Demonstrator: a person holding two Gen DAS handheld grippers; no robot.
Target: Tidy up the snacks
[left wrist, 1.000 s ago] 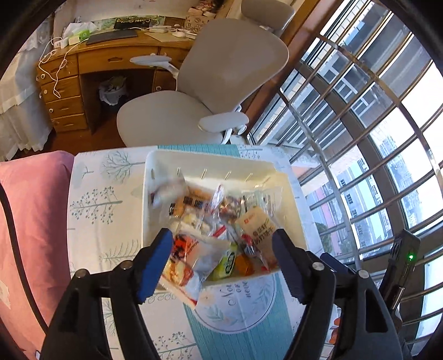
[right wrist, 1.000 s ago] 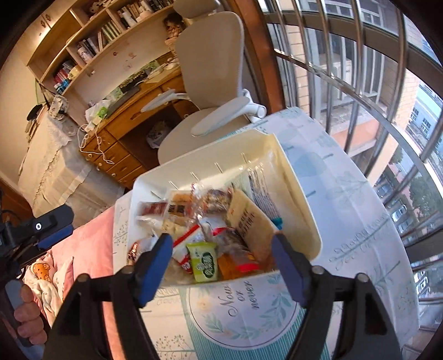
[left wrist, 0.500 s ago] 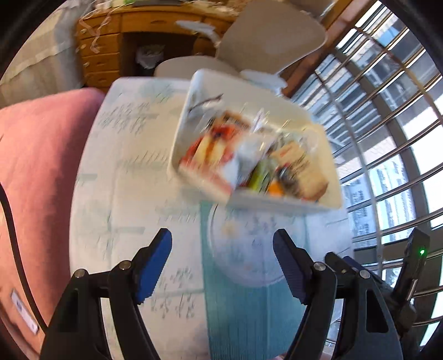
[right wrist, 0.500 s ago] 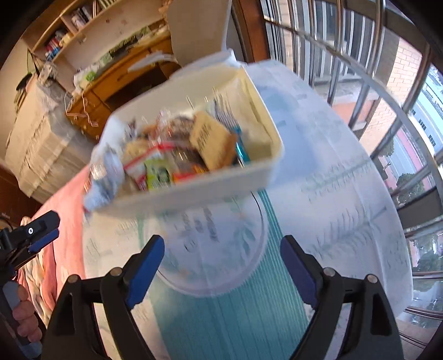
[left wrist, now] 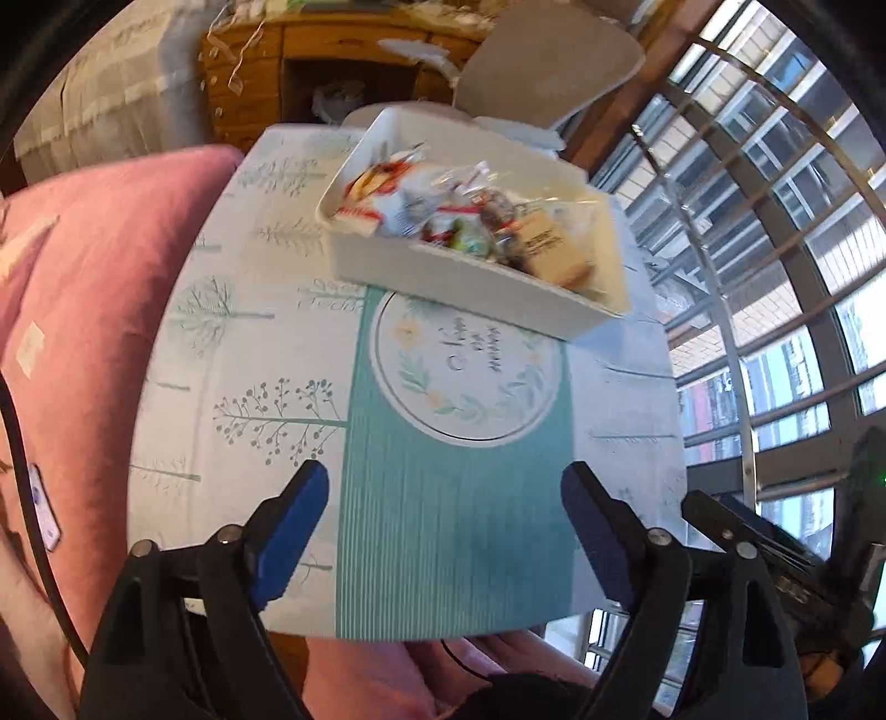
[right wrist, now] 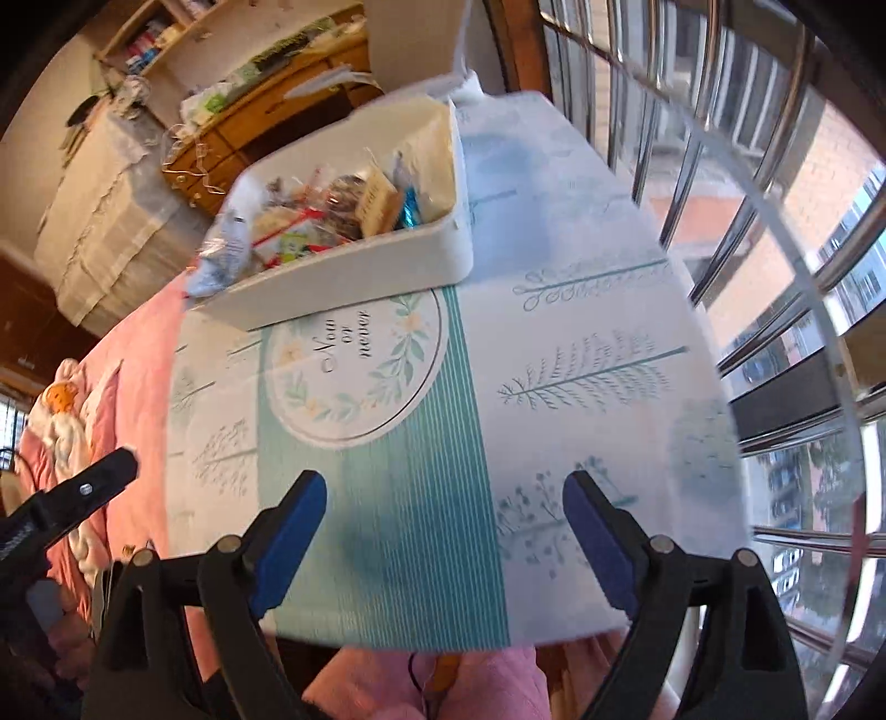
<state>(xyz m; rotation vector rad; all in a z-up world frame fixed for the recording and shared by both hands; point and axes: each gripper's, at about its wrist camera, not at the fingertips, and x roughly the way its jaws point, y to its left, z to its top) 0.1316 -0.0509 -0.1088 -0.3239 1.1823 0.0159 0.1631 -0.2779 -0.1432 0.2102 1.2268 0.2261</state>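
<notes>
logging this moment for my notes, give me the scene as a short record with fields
surface: table with a tree-print cloth
bin: white bin at the far end, on the cloth
contents: mixed snacks, piled inside
left gripper: jaws opening, nothing between them
right gripper: jaws opening, nothing between them
behind table: chair, desk
to the right: barred window

The snacks (left wrist: 476, 221) in the white bin (left wrist: 454, 277) at twelve o'clock blur together, labels unreadable. The office chair (left wrist: 548, 66) behind is cut off at the frame's top.
</notes>
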